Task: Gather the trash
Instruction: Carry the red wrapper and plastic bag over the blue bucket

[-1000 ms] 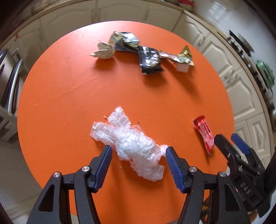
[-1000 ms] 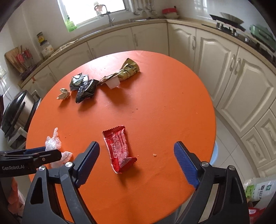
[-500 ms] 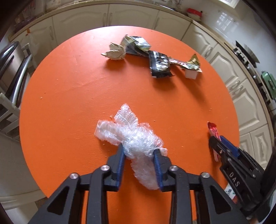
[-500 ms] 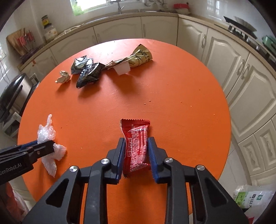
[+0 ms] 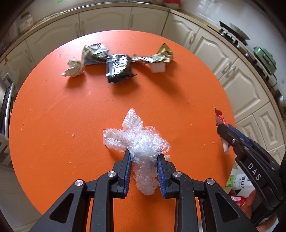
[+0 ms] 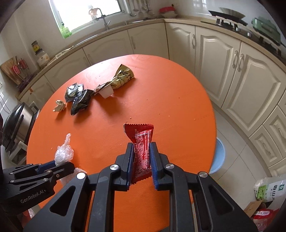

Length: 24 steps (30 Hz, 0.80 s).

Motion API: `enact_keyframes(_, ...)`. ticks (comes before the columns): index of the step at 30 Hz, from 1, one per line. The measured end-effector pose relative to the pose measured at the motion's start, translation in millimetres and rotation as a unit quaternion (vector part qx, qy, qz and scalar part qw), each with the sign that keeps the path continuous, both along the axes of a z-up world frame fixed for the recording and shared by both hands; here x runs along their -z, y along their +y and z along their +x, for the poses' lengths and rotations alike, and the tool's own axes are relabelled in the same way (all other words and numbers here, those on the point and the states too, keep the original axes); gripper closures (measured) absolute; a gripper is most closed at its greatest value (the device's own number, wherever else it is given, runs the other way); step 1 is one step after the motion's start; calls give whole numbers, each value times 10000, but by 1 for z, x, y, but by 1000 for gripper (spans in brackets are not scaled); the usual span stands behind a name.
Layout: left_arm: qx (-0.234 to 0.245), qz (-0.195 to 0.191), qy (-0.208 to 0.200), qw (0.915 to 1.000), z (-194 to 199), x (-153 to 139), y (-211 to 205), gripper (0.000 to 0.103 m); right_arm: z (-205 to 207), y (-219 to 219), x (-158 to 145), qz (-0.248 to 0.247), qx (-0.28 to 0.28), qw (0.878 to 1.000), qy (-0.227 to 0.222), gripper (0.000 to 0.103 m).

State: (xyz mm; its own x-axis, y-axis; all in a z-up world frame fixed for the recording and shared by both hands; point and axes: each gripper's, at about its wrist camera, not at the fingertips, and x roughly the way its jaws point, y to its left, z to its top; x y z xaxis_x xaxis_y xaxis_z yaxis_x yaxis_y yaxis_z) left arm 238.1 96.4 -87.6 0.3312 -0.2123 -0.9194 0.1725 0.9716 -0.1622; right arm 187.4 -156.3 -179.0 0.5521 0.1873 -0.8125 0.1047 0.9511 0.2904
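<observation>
1. Left gripper [image 5: 144, 158] now clamped on clear plastic wrap [image 5: 141, 142]; a second ago its jaws were wide apart around it. Wad pinched at mid-body, tail hanging below pads.
2. Right gripper [image 6: 142, 151] also gone from wide open to closed on red snack wrapper [image 6: 143, 142], top end sticking up past fingertips.
3. Both pieces look lifted off orange round table [image 5: 71, 107]; likely ready to carry to a bin, none identified in view.
4. Still on the far side: crumpled paper ball [image 5: 73, 70], black foil packets [image 5: 117, 67], gold wrapper [image 5: 160, 55], white cup [image 5: 158, 67]. Crumbs scattered.
5. Beyond: cream kitchen cabinets [image 6: 223, 62], sink under window [image 6: 84, 12], stove at right.
</observation>
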Motion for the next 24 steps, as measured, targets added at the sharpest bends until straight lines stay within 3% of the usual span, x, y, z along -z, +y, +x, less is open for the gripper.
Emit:
enact_keyframes(12,1076,416,-204,9931,22,-20,-105,81,-23,-91,-5,283,1082,9936,-186,86)
enact_keyframes(18,1856,606,-170,9806,22,-19,-181,80,-34,-148,1,309,1708,9847,-136,85)
enact_keyframes(24,2302,737,-159,9702,29,-10,-242,80,-46,-206,11,179,2211,9751,-19,85)
